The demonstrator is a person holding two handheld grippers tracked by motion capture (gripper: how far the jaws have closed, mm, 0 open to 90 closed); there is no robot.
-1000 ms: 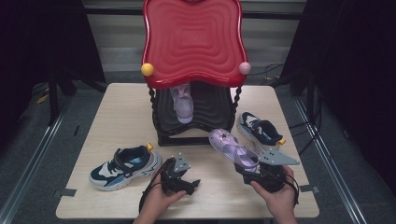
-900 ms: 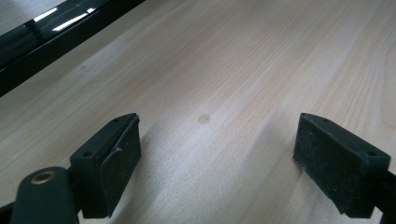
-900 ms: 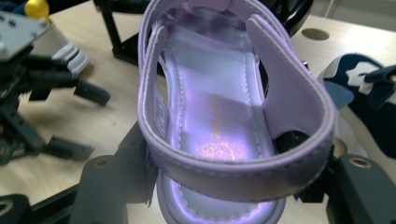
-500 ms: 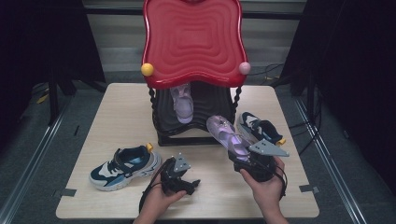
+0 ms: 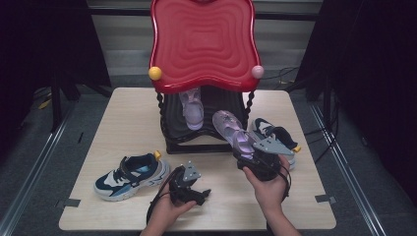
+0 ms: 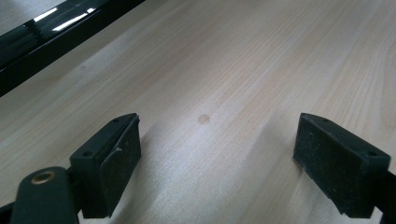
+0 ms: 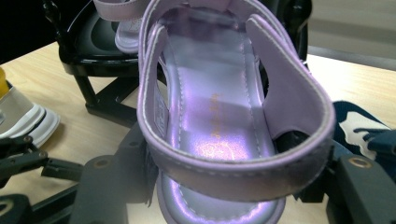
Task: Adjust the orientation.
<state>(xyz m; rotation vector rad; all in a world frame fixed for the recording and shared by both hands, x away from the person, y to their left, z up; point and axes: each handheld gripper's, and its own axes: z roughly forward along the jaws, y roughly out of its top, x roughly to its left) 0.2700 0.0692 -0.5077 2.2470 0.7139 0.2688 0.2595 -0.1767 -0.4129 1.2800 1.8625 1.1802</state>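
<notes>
A wooden table [image 5: 123, 123] carries a black shoe rack [image 5: 204, 130] with a glossy red wavy top, standing at the middle of the table's far side. Every position below is given from that rack.

The right gripper [image 5: 251, 157], held in the person's right hand, sits just in front of the rack's right front corner. Its jaws are closed on the heel end of a purple sandal [image 5: 235, 132], lifted off the table, with the toe tilted up toward the rack's open shelf. In the right gripper view the purple sandal [image 7: 219, 116] is seen from behind, its back strap and shiny insole between the two black jaws.

A second purple sandal [image 5: 191, 109] lies inside the rack on the shelf, toe pointing forward.

The left gripper [image 5: 189, 184] is in front of the rack, near the table's front edge, held low in the left hand. Its jaws stand wide apart with nothing between them, only bare wood below; it may be resting on the table, though that is hard to tell.

A navy and white sneaker [image 5: 130, 176] lies in front and to the left of the rack. Another dark sneaker [image 5: 275, 140] lies to the rack's right, just behind the right gripper.
</notes>
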